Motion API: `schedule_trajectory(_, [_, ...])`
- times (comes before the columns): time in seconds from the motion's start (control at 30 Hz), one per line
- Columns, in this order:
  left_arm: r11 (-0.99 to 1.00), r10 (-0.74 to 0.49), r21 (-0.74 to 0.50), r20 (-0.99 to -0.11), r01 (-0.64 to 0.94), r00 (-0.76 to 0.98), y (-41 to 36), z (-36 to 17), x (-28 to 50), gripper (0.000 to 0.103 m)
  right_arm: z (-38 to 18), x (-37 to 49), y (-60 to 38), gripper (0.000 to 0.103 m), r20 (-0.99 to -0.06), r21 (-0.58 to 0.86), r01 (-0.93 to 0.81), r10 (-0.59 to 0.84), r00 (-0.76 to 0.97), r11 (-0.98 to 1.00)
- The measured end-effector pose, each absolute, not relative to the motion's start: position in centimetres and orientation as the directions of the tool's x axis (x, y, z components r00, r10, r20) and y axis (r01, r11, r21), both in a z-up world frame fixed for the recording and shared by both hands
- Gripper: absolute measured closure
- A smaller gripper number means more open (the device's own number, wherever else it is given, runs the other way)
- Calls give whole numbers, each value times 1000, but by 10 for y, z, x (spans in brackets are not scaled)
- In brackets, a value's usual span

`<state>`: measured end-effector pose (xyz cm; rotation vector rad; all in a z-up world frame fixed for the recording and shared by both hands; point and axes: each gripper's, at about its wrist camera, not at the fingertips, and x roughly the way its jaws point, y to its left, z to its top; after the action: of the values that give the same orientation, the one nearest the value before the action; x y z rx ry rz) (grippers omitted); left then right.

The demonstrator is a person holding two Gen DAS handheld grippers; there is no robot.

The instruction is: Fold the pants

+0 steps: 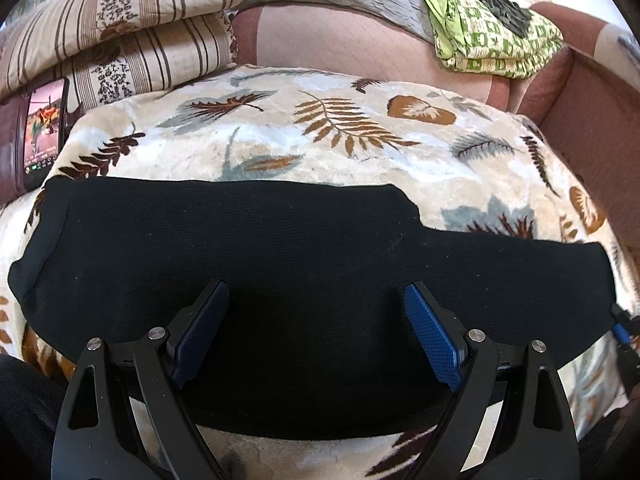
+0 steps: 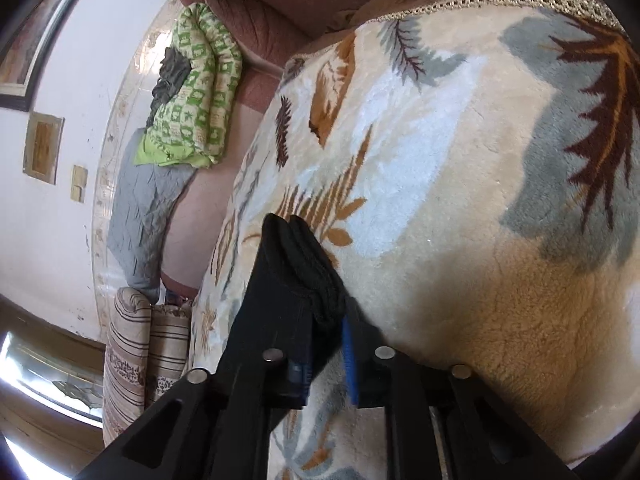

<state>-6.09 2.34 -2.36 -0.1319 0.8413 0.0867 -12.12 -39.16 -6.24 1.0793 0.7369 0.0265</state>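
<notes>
From the left wrist we look down and forward from just above the leaf-print blanket (image 1: 360, 128), facing the far edge and the striped pillows (image 1: 120, 40) at its far-left corner. From the right wrist we sit rolled sideways, skimming close along the blanket's (image 2: 460, 200) surface. Both views share the blanket, the green quilt (image 1: 492, 36) (image 2: 196, 92) and the pillows (image 2: 140, 344).

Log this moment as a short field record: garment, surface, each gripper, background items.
garment: black pants laid flat across the blanket
surface: leaf-print blanket
left gripper: open, above the pants, holding nothing
right gripper: shut on an end of the pants
background: green patterned bundle, striped quilt, lit phone at left
</notes>
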Motion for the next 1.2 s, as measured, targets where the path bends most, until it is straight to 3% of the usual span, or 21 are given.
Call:
schedule_trajectory(0.2, [974, 122, -47, -720, -223, 684, 44, -12, -65, 14, -60, -128, -393, 94, -449, 862, 286, 371, 813, 418])
schedule_trajectory(0.33, [966, 122, -49, -778, -253, 617, 54, -26, -58, 14, -49, -123, -379, 95, -443, 862, 274, 370, 816, 427])
schedule_trajectory(0.5, [955, 128, -77, -763, -285, 634, 67, -17, -63, 14, -12, -92, -301, 95, -381, 841, 38, 542, 749, 540])
schedule_trajectory(0.63, [910, 170, -129, -752, -394, 637, 96, -10, -69, 14, -18, -78, -238, 95, -354, 848, -97, 693, 628, 521])
schedule_trajectory(0.83, [867, 223, -171, -707, -468, 671, 117, 6, -79, 14, -17, -65, -155, 95, -346, 829, -243, 803, 486, 504])
schedule_trajectory(1.03, [876, 204, -168, -721, -452, 663, 117, 3, -76, 14, -27, -66, -107, 95, -420, 780, -288, 806, 416, 555])
schedule_trajectory(1.2, [875, 197, -171, -729, -453, 655, 116, 0, -75, 14, -28, -61, -102, 95, -428, 779, -282, 804, 412, 559])
